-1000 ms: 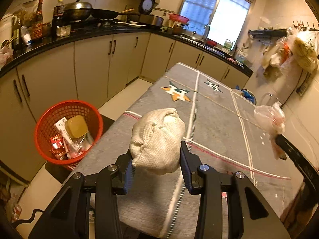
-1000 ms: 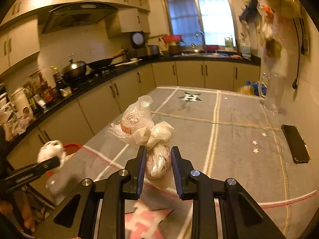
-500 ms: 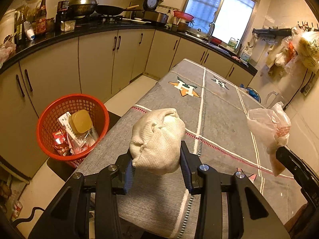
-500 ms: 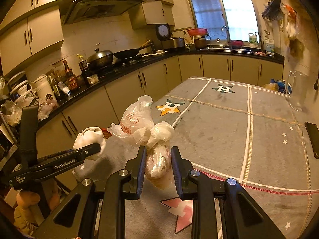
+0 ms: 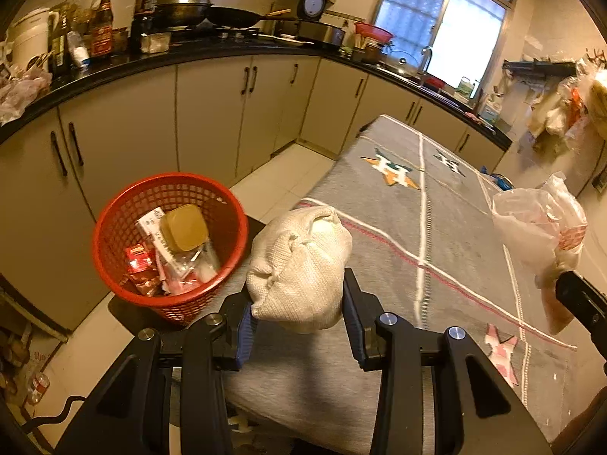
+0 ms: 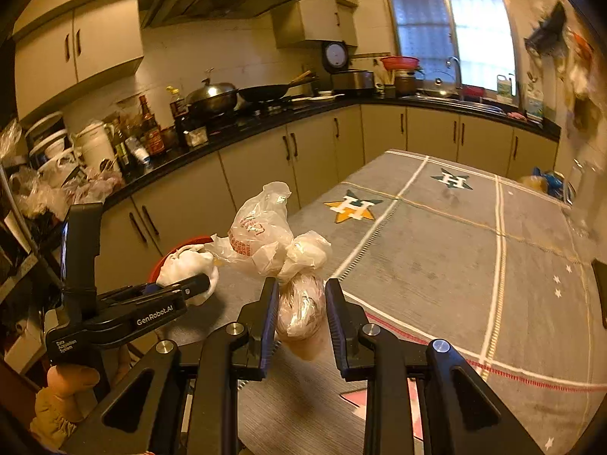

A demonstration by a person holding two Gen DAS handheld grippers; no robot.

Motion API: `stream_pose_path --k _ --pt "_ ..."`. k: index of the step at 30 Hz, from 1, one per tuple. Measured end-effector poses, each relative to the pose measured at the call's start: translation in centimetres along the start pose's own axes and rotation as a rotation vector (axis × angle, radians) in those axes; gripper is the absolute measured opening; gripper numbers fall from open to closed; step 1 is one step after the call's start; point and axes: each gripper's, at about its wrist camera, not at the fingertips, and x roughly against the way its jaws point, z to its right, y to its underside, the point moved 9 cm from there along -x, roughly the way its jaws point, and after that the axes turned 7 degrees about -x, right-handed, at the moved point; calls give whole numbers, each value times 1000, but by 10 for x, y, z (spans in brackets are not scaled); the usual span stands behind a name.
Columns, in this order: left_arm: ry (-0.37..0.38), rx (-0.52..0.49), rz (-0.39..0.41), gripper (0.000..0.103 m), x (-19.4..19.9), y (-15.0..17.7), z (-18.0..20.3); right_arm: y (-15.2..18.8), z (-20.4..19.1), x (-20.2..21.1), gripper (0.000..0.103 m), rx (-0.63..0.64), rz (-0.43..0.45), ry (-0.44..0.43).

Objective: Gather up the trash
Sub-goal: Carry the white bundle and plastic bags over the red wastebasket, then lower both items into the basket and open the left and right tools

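Standing at table [image 5: 447, 227] edge, red basket [image 5: 114, 227] on floor beside it, already holding trash. My left gripper [image 5: 299, 318] clamping crumpled cloth [image 5: 299, 265], carrying near basket for dropping. My right gripper [image 6: 299, 311] squeezing knotted plastic bag [image 6: 265, 239], waiting over table.

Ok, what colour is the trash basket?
Red mesh basket, clearest in the left wrist view.

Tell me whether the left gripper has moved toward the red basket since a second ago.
Yes. In the left wrist view the red basket now sits closer to the left gripper and its cream cloth bundle, so the gripper has moved toward it.
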Motion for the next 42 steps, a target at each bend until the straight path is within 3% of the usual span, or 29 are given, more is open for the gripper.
stream_pose_path --k 9,18,27,42 --pt "-102 49 -9 38 -3 4 -57 -8 -42 -24 27 87 -26 -26" --pt "-158 124 -52 38 -11 17 -110 -8 -87 -57 28 143 -73 -80" --pt "-173 175 -86 38 -24 29 -138 0 -117 -86 28 185 -128 -110" --pt "-178 221 -129 38 -44 42 -167 13 -128 -127 28 162 -221 -131"
